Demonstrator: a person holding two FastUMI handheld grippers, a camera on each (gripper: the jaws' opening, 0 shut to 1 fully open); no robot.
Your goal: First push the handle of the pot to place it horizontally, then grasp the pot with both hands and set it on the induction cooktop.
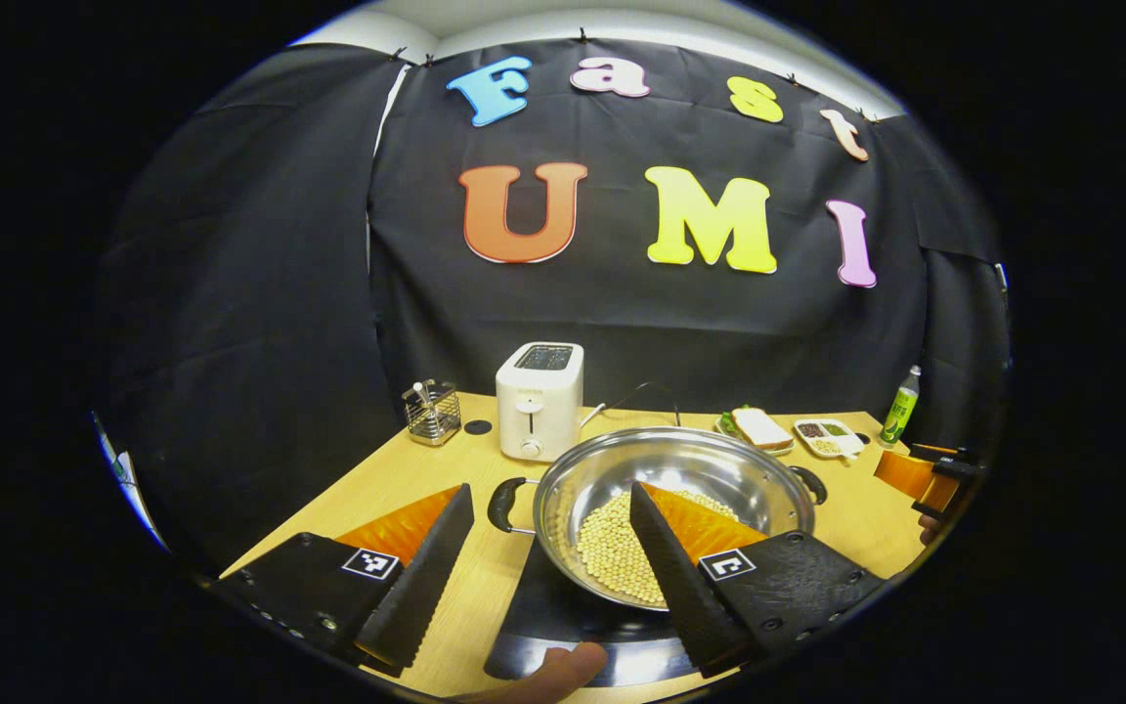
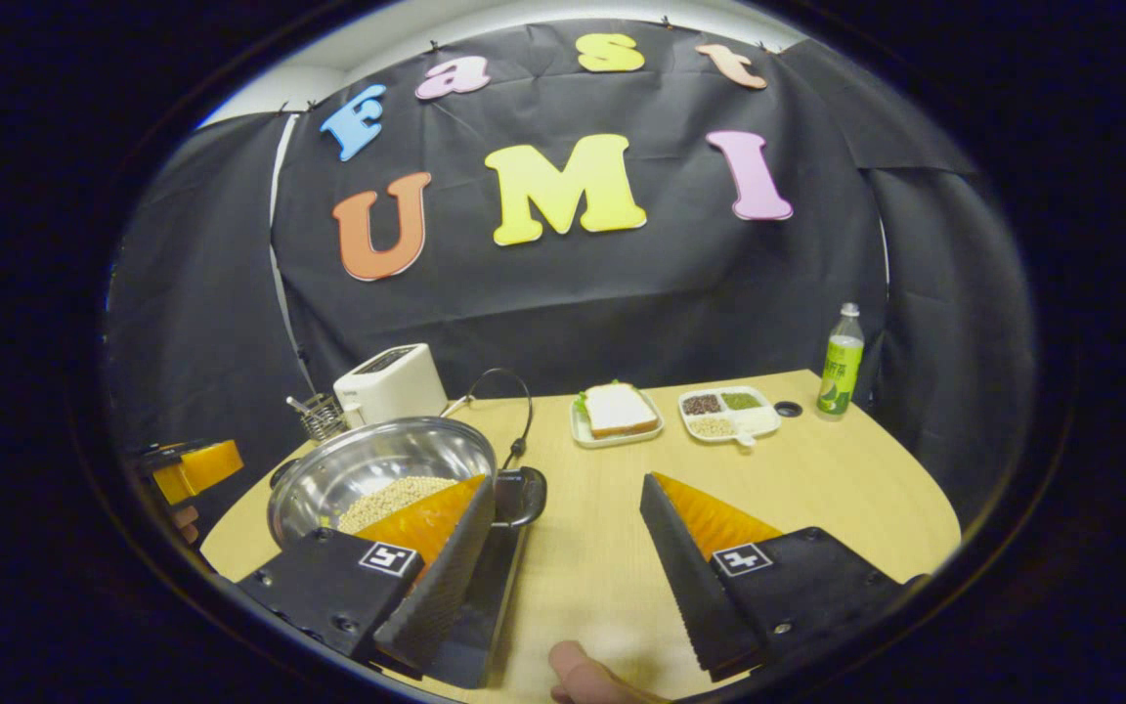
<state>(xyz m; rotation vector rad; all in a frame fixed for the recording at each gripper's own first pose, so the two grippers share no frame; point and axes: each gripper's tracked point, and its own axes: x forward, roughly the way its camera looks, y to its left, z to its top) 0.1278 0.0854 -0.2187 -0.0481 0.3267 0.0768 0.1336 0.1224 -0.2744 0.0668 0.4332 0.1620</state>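
At the near edge of the pale wooden worktop, the left gripper hangs with its fingers spread wide and pinching nothing; one finger lies over the bowl of the round, shiny steel pot, the other over bare wood beside the pot's black loop handle. The right gripper is likewise spread and empty, its one finger just beside the pot's other black handle. The pot, holding a heap of pale beans, appears already to rest on the flat black induction cooktop near the front edge.

Judging from this, the set-down looks done or nearly so. To finish well, keep both grippers wide and draw them straight back and up, clear of rim and handles, so the pot is not nudged.

Farther back stand a white toaster and a wire mesh holder; toward the far edge, a sandwich on a plate, a divided white dish and a green bottle.
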